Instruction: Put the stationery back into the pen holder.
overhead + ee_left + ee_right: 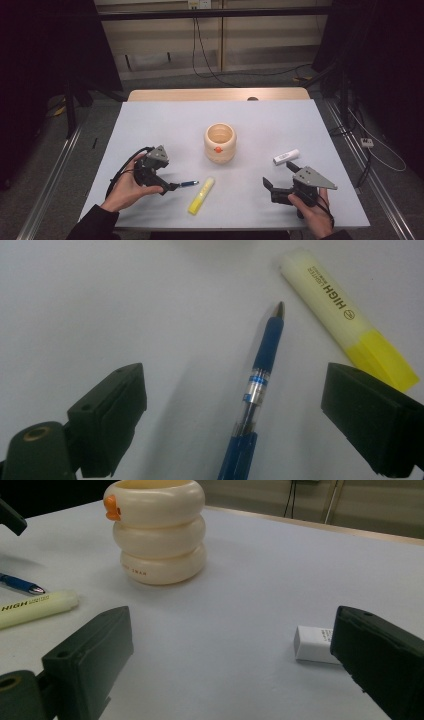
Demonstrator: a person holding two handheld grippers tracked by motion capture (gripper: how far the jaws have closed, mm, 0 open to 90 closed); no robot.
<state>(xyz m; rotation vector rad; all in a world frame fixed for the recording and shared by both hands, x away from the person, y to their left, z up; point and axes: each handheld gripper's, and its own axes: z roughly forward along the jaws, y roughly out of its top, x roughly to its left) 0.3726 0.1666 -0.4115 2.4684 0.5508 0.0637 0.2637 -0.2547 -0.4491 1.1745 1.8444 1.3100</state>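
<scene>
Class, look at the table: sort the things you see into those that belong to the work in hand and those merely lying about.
In the work:
left gripper, jaws open either side of the blue pen
pen

Lying about:
yellow highlighter
cream cup
white eraser
right gripper, open, holding nothing

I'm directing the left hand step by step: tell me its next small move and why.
Probably close the left gripper on the blue pen. Its jaws stand open either side of the pen's barrel, which lies on the table beside the yellow highlighter.
</scene>
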